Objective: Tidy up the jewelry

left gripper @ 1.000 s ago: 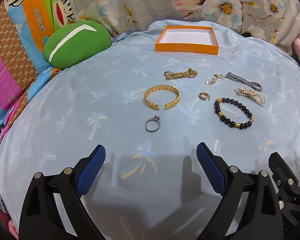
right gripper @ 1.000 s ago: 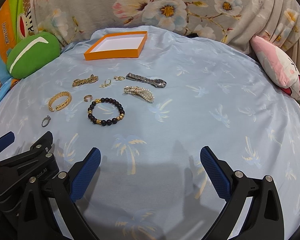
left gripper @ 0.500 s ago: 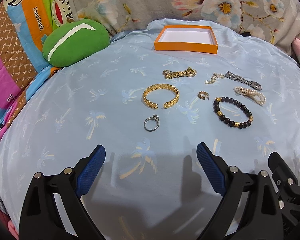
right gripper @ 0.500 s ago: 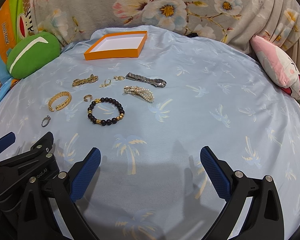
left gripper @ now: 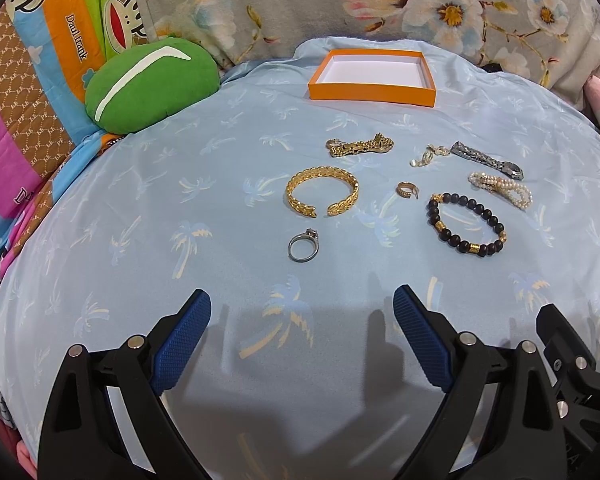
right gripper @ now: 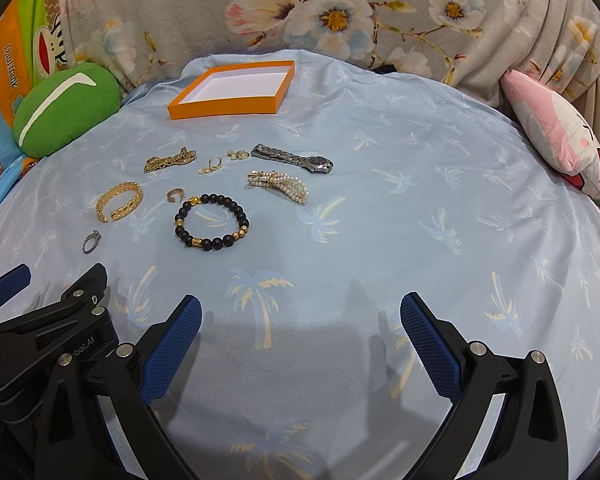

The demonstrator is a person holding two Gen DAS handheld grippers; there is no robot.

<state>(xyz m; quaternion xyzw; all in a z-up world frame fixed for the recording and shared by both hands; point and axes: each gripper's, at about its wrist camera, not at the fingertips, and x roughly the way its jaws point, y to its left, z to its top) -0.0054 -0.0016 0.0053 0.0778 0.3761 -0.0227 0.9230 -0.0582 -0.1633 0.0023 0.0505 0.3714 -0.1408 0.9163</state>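
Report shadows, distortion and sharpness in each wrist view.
Left wrist: the left tongs cast soft shadows on the blue sheet; fisheye bends the edges; the silver ring is sharp. Right wrist: similar shadows under the right tongs, dark corners, crisp beaded bracelet.

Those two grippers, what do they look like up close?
The left gripper and right gripper match: black angular plastic frames with silver bolts, and fingers faced with blue dimpled pads. Partial white lettering ending "bot.AI" shows on the left one. No cables show.
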